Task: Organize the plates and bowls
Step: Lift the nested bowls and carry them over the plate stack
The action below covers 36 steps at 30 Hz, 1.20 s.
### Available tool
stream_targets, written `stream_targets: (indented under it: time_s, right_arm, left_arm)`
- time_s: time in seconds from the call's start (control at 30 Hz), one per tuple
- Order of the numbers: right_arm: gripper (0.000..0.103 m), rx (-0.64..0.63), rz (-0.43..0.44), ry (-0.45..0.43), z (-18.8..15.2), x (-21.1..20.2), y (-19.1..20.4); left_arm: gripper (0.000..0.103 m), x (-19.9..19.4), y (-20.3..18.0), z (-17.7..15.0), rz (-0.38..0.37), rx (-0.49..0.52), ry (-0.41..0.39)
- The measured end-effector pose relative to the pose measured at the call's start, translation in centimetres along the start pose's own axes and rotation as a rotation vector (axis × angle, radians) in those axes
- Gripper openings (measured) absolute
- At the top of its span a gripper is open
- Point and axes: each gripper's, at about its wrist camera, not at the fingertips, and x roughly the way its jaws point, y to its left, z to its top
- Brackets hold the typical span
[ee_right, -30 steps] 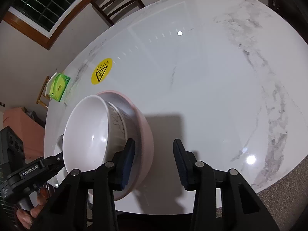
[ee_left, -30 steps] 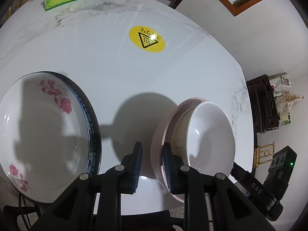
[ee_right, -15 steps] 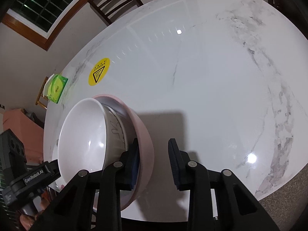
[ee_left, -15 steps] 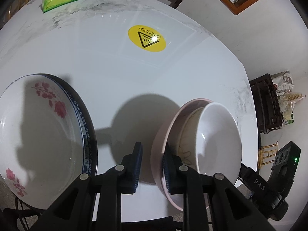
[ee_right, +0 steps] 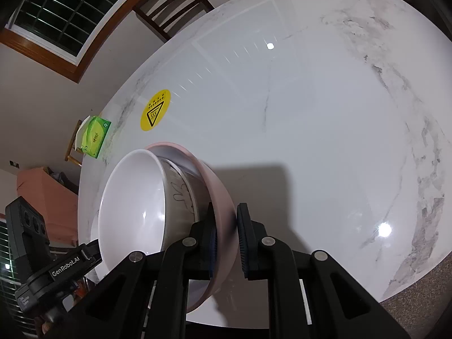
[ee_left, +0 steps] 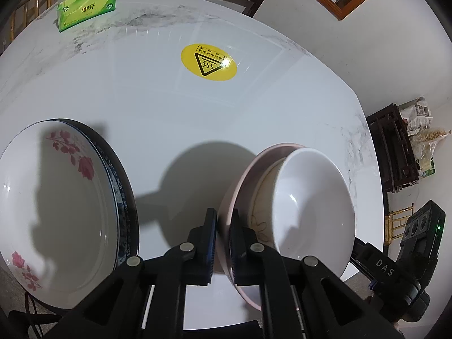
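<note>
We have both grippers on one stack of bowls at the near edge of the white marble table (ee_left: 169,118). Our left gripper (ee_left: 223,237) is nearly closed, its two fingers pinching the rim of the pink bowl (ee_left: 240,178), one pad outside the wall and one inside. Our right gripper (ee_right: 227,237) grips the opposite rim of the same pink bowl (ee_right: 217,195) in the same way, its jaws a little wider apart, with the outer pad just beside the wall (whether it presses there we cannot tell).

Nested in the pink bowl sits a bowl with a thin line drawing (ee_left: 261,197), and inside that a plain white bowl (ee_left: 310,206). The stack is tilted.

To the left of the stack, apart from it, lies a white plate with red flowers (ee_left: 56,192), resting on a blue-patterned plate (ee_left: 120,195) whose rim shows along its right side. Farther back we see a yellow hot-surface sticker (ee_left: 208,62) and a green tissue box (ee_left: 86,8).
</note>
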Motion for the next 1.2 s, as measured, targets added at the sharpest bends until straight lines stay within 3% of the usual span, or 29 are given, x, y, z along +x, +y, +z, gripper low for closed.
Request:
stream_targets:
  time_s: [1.2]
  right_arm:
    - [0.015,-0.03,0.001,-0.018,0.1,0.1,0.8]
  left_arm:
    - [0.006,-0.9,0.2,0.2,0.021,0.04,-0.048]
